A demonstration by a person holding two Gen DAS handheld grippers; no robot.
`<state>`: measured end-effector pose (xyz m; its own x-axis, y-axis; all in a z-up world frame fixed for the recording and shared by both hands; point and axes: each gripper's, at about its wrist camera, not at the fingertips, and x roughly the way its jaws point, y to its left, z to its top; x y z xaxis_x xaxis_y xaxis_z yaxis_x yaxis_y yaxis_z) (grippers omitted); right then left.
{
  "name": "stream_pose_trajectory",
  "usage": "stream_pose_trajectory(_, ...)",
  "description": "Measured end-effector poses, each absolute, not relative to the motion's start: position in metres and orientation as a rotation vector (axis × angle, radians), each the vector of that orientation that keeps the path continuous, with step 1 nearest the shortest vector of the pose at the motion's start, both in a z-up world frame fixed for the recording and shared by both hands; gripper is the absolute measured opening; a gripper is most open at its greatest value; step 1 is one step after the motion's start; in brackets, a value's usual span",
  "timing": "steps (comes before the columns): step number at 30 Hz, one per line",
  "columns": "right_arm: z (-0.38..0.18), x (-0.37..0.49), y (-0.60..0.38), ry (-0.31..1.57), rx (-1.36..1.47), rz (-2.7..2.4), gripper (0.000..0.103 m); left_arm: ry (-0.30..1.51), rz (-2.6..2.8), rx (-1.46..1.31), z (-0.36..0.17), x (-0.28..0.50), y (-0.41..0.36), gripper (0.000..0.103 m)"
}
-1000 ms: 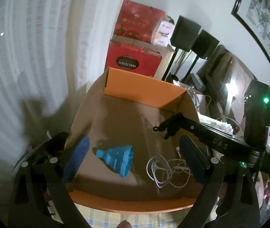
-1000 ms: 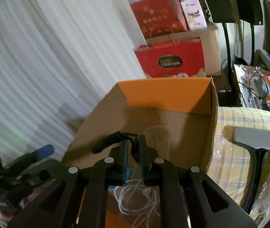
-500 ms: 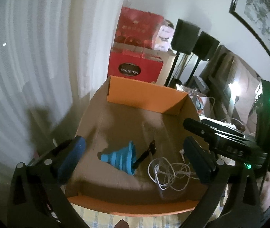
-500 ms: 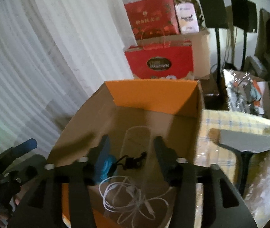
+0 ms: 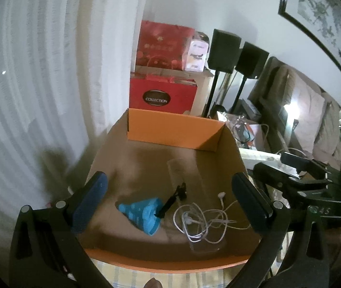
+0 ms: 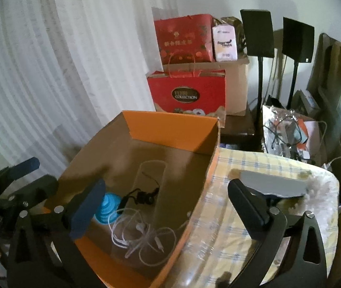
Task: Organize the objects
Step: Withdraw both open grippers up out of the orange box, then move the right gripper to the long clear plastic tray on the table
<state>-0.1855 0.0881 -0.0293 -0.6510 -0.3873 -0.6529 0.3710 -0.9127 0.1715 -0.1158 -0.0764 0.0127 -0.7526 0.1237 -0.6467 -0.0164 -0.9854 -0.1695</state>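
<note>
A: What are we seeing in the box?
B: We are looking into an orange cardboard box sitting on a checked cloth. Near its front edge, a blue funnel is lying on its side. A black cable is lying just right of the funnel, one end touching it. White earphones are lying coiled toward the front right corner, on a clear lid.

A: And how are we holding the grippers?
B: We are holding the left gripper above the box's front edge, jaws spread wide and gripping nothing. We are holding the right gripper over the box's right wall, jaws likewise wide apart and empty.

A: What are we seeing outside the box?
B: A grey brush is lying on the cloth, right of the box. Red bags are standing behind the box, before a white curtain.
</note>
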Motion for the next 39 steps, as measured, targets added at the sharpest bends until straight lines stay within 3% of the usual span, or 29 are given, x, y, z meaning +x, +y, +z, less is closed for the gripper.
stream_pose_trajectory(19,-0.012,-0.132,0.172,-0.036,1.031,-2.655,0.103,-0.205,2.713,-1.017,0.021,-0.095,-0.016,0.103)
stream_pose_trajectory(25,-0.016,-0.116,0.219,-0.118,1.067,-2.704,0.103,-0.152,2.633,-1.046,0.015,-0.094,0.015,0.103)
stream_pose_trajectory(33,-0.025,-0.099,0.259,-0.181,1.086,-2.754,0.102,-0.234,2.569,-1.061,0.005,-0.091,0.028,0.103)
stream_pose_trajectory(39,-0.044,-0.096,0.254,-0.167,1.129,-2.712,0.09,-0.247,2.57,-1.075,-0.002,-0.09,0.026,0.103)
